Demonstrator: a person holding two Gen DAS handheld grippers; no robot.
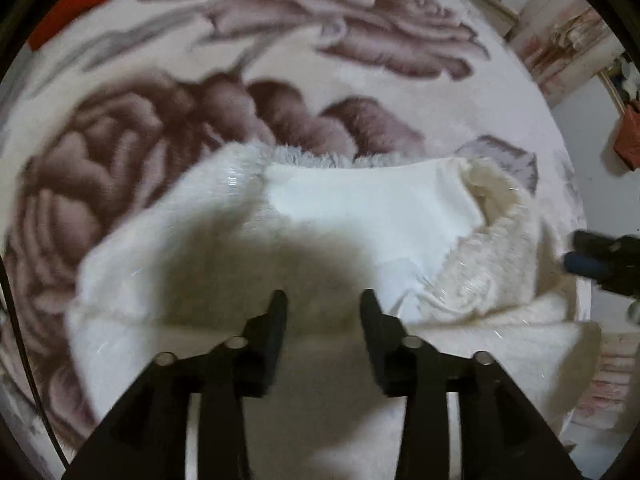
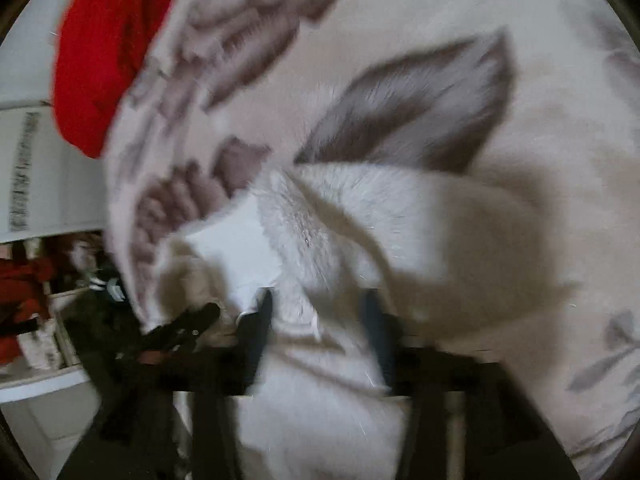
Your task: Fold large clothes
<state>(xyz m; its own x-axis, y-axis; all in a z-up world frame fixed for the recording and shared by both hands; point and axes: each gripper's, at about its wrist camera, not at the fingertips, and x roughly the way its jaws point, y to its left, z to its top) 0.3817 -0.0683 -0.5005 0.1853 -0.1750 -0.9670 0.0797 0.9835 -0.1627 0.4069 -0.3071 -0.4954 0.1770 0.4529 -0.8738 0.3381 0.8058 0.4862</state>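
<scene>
A white fluffy garment [image 1: 320, 248] lies bunched on a floral blanket [image 1: 160, 128], with a patch of its smooth white lining [image 1: 372, 204] turned up. My left gripper [image 1: 323, 300] hangs just above the garment's near part. Its jaws stand apart, nothing is pinched between them, and its shadow falls on the fabric below. My right gripper [image 1: 576, 256] shows at the garment's right edge. In the blurred right wrist view, the right gripper [image 2: 316, 308] is open over the fluffy garment [image 2: 360, 240], pads apart from the cloth. The left gripper [image 2: 188, 324] is at the lower left.
A red cloth [image 2: 104, 64] lies at the blanket's far edge [image 1: 84, 4]. Furniture and clutter [image 1: 568, 48] stand beyond the blanket's right side. A white shelf with red and dark items [image 2: 36, 280] sits off the blanket's left edge in the right wrist view.
</scene>
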